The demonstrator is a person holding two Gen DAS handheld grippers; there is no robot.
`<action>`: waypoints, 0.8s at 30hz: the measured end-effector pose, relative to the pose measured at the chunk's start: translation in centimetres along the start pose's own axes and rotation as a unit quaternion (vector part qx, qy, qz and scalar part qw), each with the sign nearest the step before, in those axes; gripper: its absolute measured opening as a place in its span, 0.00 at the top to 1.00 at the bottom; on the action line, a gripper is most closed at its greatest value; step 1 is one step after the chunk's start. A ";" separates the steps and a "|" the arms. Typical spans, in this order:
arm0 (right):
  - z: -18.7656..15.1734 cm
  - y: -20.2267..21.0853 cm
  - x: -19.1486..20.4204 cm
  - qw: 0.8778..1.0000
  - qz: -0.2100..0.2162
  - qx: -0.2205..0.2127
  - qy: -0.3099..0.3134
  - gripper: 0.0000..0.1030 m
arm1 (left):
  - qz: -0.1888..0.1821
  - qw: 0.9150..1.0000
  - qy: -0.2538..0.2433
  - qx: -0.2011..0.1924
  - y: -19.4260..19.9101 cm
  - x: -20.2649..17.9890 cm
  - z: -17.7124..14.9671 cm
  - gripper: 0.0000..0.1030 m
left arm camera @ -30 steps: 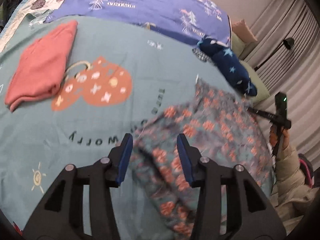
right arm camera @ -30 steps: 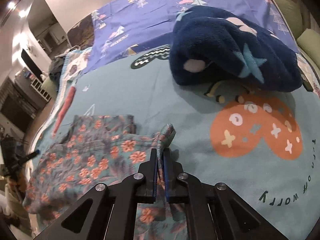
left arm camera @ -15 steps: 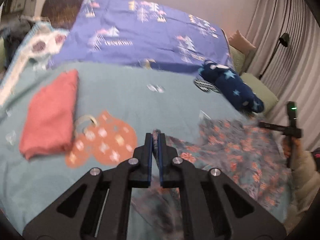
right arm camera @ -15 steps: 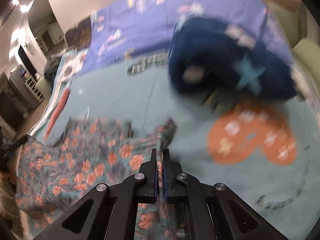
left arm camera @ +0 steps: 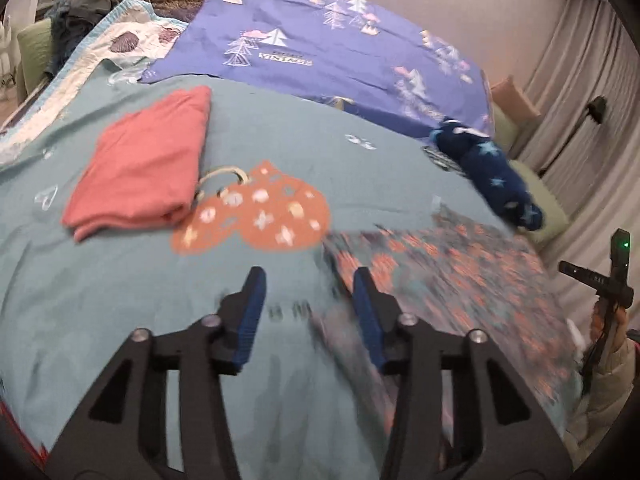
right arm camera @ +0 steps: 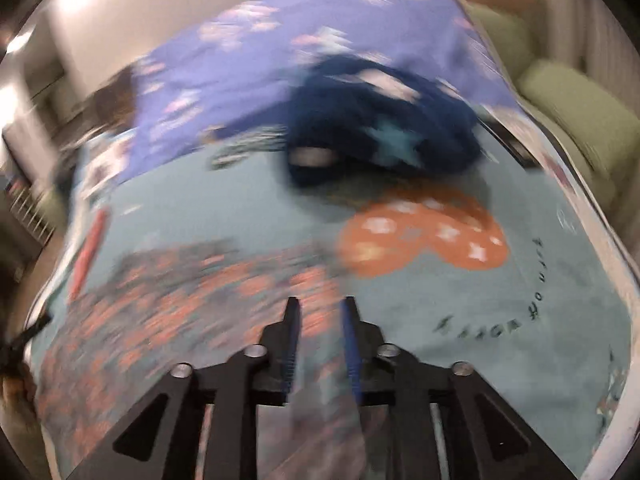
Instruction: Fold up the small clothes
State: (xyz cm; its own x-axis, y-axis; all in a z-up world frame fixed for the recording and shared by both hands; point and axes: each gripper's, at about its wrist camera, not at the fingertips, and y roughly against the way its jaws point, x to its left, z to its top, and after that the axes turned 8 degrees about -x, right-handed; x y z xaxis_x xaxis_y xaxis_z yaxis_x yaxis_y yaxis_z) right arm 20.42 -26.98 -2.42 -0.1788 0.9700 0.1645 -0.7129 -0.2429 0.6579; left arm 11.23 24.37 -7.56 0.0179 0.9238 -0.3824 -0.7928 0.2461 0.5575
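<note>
The floral garment [left arm camera: 440, 276] lies spread on the teal bedspread [left arm camera: 120, 300], low and to the right in the left wrist view. My left gripper [left arm camera: 309, 284] hovers at its left edge. Its jaws are opening, with only bedspread showing between them. In the blurred right wrist view the same garment [right arm camera: 192, 296] lies to the left. My right gripper [right arm camera: 320, 306] is over its near right corner. Its jaws are opening, and the cloth lies loose in the gap without being pinched. A folded pink cloth [left arm camera: 144, 172] lies at the far left.
A navy star-patterned fleece [left arm camera: 488, 176] [right arm camera: 384, 136] lies bunched at the far right of the bed. A purple tree-print sheet [left arm camera: 320, 48] covers the head end. Green cushions [right arm camera: 572, 112] and curtains stand beyond the right edge. A hand holds the other gripper [left arm camera: 612, 280].
Half a second ago both grippers were shut on edges of the floral garment. Now both have let go with jaws apart, and the garment lies flatter. Both hands have drawn back and up.
</note>
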 end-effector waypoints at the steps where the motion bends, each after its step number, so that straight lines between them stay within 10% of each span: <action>1: -0.6 1.0 2.3 0.999 0.022 0.001 0.029 0.69 | -0.013 1.000 0.004 0.006 1.2 -0.1 -0.9 0.53; 11: -14.3 5.9 28.6 0.916 0.189 0.007 0.355 0.51 | -0.022 0.999 0.020 0.020 6.3 0.2 -6.8 0.46; 18: -20.5 3.5 35.6 0.881 0.108 -0.033 0.460 0.43 | -0.031 0.994 0.100 -0.022 9.4 3.7 -8.6 0.45; 24: -21.7 0.2 38.5 0.879 0.044 -0.063 0.471 0.43 | -0.046 0.990 0.131 -0.033 9.6 5.4 -8.2 0.43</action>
State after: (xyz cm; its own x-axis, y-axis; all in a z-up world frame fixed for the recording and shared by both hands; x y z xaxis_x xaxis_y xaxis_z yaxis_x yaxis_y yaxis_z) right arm -1.33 10.27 -11.86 -0.6765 0.5313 -0.5100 -0.7272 -0.3721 0.5768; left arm -1.30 29.32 -10.29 -0.0594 0.7885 -0.6122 -0.8333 0.2985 0.4654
